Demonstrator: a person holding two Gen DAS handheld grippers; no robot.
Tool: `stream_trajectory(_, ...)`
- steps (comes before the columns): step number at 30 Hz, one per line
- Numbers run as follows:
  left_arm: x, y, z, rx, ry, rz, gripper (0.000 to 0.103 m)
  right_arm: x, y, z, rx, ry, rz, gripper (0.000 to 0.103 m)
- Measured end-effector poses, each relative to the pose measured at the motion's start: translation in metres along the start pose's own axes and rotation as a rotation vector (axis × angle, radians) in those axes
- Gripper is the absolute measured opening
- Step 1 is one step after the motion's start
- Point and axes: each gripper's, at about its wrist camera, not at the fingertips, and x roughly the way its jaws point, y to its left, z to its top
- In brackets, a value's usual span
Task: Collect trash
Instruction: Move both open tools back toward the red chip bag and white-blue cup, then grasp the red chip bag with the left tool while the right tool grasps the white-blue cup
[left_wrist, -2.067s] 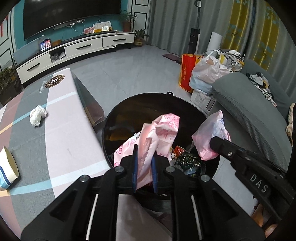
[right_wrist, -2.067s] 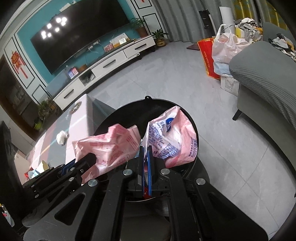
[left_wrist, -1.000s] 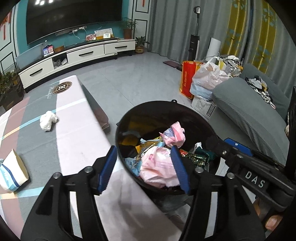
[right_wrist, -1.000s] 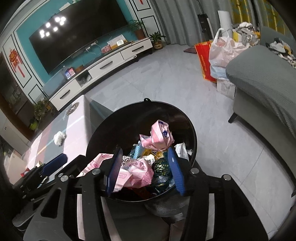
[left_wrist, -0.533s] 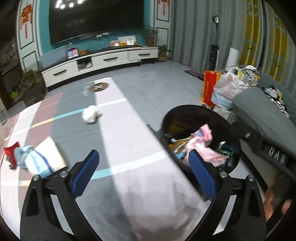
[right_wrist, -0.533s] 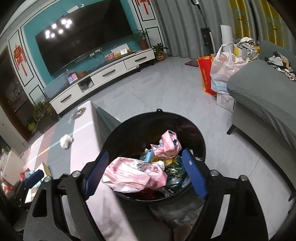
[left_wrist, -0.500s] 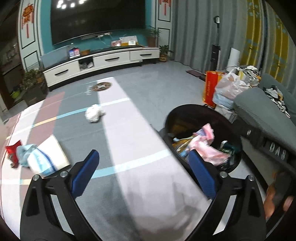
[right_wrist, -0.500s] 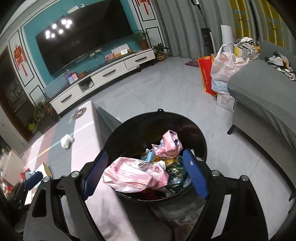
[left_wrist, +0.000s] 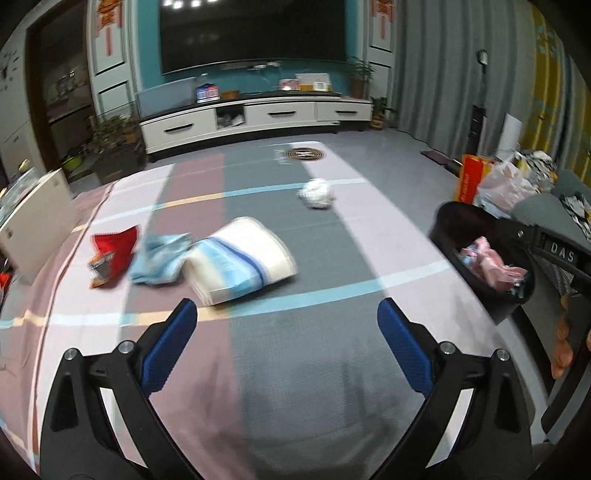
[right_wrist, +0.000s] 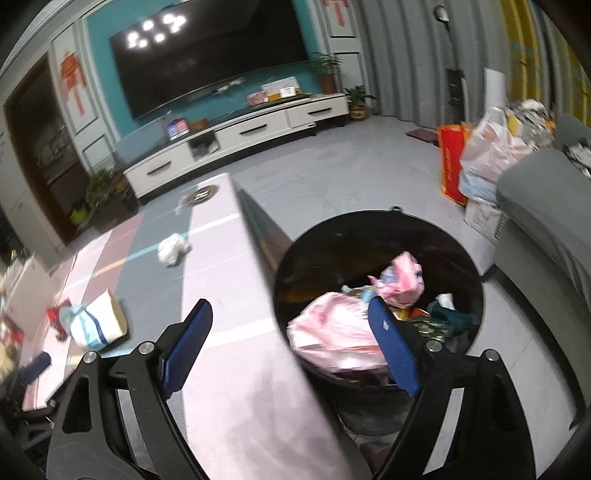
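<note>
On the striped table cover (left_wrist: 280, 369), the left gripper (left_wrist: 286, 341) stands with its blue pads spread wide and nothing between them. Ahead of it, toward 11 o'clock, lies a white packet with blue stripes (left_wrist: 240, 264), tilted on its side. Touching the packet's 9 o'clock side is a crumpled light-blue wrapper (left_wrist: 159, 258), and just beyond that a red wrapper (left_wrist: 110, 251). A white crumpled tissue (left_wrist: 316, 194) sits well apart from these, farther up the cover at about 12 o'clock. All outlines are motion-blurred.

At 3 o'clock in the left view, the black trash bin (left_wrist: 454, 225) stands beside the table edge, with pink bags (left_wrist: 491, 262) inside.

The right gripper (right_wrist: 290, 347) is likewise spread wide and empty. Its left pad hangs over the table cover (right_wrist: 236, 369) and its right pad over the bin (right_wrist: 369, 229). Within the bin lie a large pink bag (right_wrist: 332, 328), a smaller pink crumpled bag (right_wrist: 402, 280) and dark green scraps (right_wrist: 450, 317). In this view the tissue (right_wrist: 171, 249) lies at 10 o'clock and the striped packet (right_wrist: 98, 325) at 9 o'clock on the table.

A grey sofa (right_wrist: 546, 221) stands at 3 o'clock.
</note>
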Motion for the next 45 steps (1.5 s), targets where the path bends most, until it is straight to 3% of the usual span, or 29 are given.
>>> stream_trajectory(2,-0.003,0.018,-0.002,-0.038,-0.006,0.015,0.098,0.003,0.009,-0.003,-0.027,0.006,0.005,0.085)
stream_trajectory(8,-0.006,0.091,-0.006,-0.289,0.001,0.008,0.098,0.013,0.034,-0.009,-0.100,0.019,0.042,0.085)
stream_trajectory(17,-0.001,0.150,-0.018,-0.490,0.011,-0.003,0.098,0.024,0.092,-0.020,-0.237,0.055,0.185,0.085)
stream_trajectory(26,0.000,0.164,-0.020,-0.486,0.001,0.037,0.098,0.027,0.149,-0.036,-0.350,0.077,0.294,0.085)
stream_trajectory(33,0.013,0.182,-0.009,-0.400,-0.039,0.188,0.098,0.036,0.176,-0.048,-0.395,0.099,0.336,0.085)
stream_trajectory(37,0.025,0.189,0.002,-0.325,-0.047,0.171,0.098,0.046,0.192,-0.044,-0.422,0.115,0.397,0.085)
stream_trajectory(43,0.048,0.206,0.009,-0.273,-0.024,0.151,0.098,0.070,0.210,-0.039,-0.381,0.172,0.476,0.096)
stream_trajectory(45,0.057,0.208,0.011,-0.239,-0.013,0.148,0.098,0.075,0.215,-0.037,-0.374,0.164,0.462,0.100)
